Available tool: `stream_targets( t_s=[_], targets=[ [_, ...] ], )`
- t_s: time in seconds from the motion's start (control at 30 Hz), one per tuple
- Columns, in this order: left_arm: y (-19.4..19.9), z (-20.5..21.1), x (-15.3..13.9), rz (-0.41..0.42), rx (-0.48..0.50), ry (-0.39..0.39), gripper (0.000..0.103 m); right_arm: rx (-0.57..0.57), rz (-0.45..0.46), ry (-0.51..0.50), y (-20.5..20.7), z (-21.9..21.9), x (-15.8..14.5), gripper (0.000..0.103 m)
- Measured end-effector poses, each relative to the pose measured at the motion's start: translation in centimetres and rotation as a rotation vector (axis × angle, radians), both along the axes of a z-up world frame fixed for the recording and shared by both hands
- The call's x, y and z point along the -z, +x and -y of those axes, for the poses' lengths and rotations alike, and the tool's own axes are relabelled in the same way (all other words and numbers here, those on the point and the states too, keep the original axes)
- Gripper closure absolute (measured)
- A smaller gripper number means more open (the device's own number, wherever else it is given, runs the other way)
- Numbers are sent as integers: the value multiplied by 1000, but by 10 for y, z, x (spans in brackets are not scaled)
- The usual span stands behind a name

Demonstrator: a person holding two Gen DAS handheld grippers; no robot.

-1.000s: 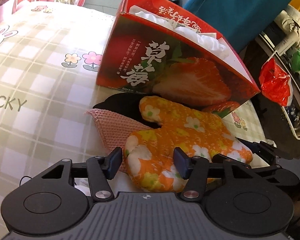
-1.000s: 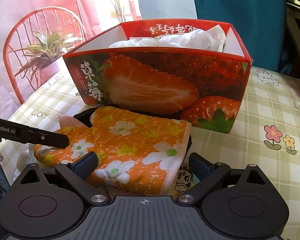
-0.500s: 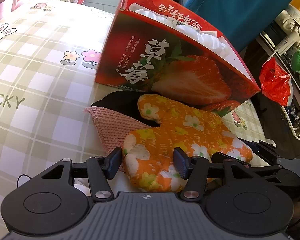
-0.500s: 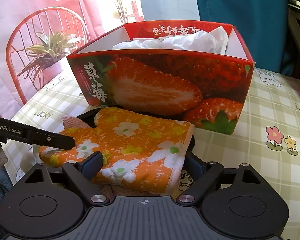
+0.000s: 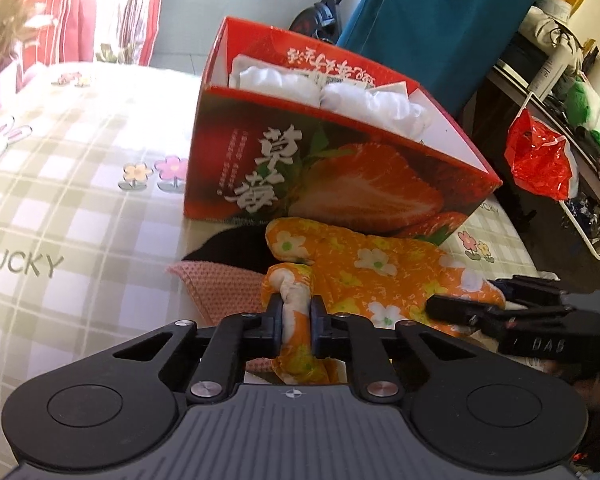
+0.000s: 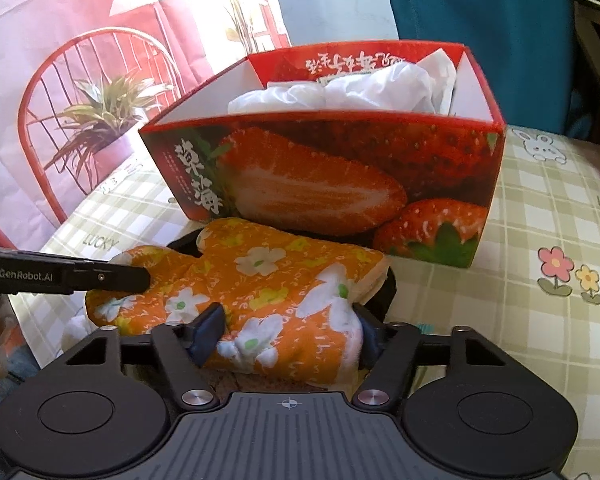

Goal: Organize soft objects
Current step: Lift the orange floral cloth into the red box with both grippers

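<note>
**Mitt pinched both ends, lift next**

Orange floral oven mitt point(image 5: 380, 276) lies on the tabletop point(image 5: 60, 184) w/ checked cloth, just in front of the strawberry box point(image 5: 332, 176), atop a pink cloth point(image 5: 220, 284) and sth black. Left gripper point(image 5: 296, 316) jaws just closed, clamped on a bunched fold. Right gripper point(image 6: 288, 330) jaws closing round the cuff end, fabric between. Firm up right, then lift both evenly, clear the box rim.

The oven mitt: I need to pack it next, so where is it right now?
The oven mitt lies on the checked tablecloth just in front of the strawberry box, with the left tool pinching one end and the right tool gripping the other.
</note>
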State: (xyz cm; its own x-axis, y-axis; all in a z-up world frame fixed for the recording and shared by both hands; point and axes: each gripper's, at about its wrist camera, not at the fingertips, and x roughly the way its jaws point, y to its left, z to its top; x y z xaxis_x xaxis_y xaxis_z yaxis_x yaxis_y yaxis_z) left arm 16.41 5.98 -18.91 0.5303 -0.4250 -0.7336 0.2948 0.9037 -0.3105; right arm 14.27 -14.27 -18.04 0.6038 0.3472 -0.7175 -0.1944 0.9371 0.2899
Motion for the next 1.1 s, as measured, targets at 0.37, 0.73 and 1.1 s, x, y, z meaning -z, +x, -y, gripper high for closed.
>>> stream_targets(
  t_s=[0.37, 0.73, 1.1],
  targets=[
    [-5, -2, -9, 41, -14, 20, 89, 3, 13, 43, 2, 14, -9, 90],
    [-15, -6, -54, 177, -1, 17, 90, -42, 133, 32, -6, 10, -48, 93],
    [-18, -2, -101, 326, -2, 0, 90, -54, 265, 48, -7, 14, -97, 94]
  ],
)
